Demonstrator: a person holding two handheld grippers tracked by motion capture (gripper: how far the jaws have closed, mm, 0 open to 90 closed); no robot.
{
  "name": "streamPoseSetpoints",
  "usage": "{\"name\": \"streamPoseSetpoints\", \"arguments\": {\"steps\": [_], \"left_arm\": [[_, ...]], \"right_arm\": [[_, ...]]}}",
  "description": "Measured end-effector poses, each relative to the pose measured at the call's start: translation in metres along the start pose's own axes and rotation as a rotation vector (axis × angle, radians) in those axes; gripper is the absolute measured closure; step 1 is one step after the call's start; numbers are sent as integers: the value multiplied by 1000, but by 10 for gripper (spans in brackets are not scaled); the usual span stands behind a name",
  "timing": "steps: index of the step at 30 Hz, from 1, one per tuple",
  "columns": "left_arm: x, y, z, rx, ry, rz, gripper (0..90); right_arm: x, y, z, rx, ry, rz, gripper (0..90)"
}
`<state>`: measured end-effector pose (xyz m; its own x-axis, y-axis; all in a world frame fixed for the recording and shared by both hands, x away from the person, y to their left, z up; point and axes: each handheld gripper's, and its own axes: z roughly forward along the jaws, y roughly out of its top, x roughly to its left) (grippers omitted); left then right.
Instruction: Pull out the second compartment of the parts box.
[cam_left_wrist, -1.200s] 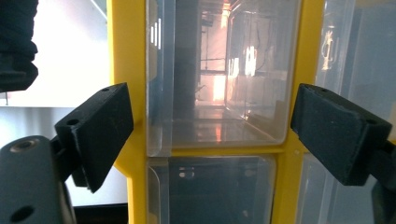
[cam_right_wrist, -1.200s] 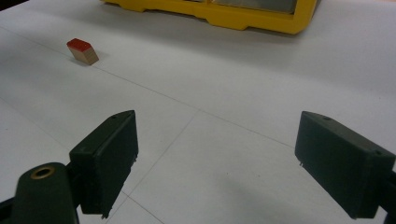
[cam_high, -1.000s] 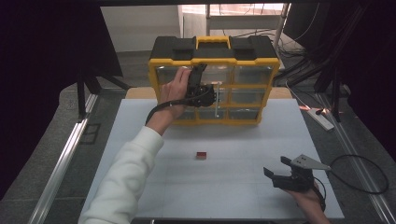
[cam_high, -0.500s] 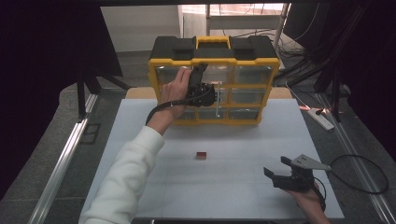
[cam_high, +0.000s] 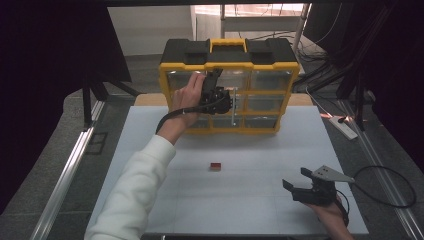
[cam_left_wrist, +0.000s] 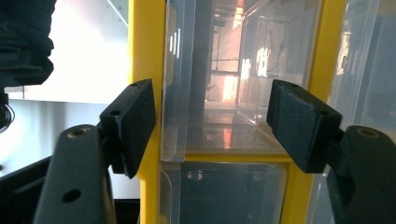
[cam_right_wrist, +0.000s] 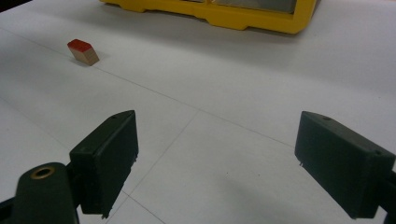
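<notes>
Since the earlier frame, my left hand-held gripper (cam_left_wrist: 210, 121) has been closing its jaws around a clear drawer (cam_left_wrist: 219, 93) of the yellow organizer (cam_high: 230, 85), pads not yet touching. Next I judge it must pinch and pull. Right hand-held gripper (cam_right_wrist: 224, 163) hovers wide open and empty over the surface (cam_high: 250, 200), the red-topped block (cam_high: 215, 165) lying nearby.

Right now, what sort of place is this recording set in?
Probably a lab or workshop recording station: a white table holding a yellow drawer organizer, dark curtains at the sides, and cables on the floor behind.
</notes>
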<state>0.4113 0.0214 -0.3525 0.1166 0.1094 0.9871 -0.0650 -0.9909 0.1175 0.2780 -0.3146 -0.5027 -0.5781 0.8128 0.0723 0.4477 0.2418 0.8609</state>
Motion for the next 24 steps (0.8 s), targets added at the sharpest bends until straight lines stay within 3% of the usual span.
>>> {"name": "streamPoseSetpoints", "arguments": {"steps": [24], "left_arm": [[2,3,0,4,17,-12,456]], "right_arm": [[0,0,0,1,1,0,140]]}}
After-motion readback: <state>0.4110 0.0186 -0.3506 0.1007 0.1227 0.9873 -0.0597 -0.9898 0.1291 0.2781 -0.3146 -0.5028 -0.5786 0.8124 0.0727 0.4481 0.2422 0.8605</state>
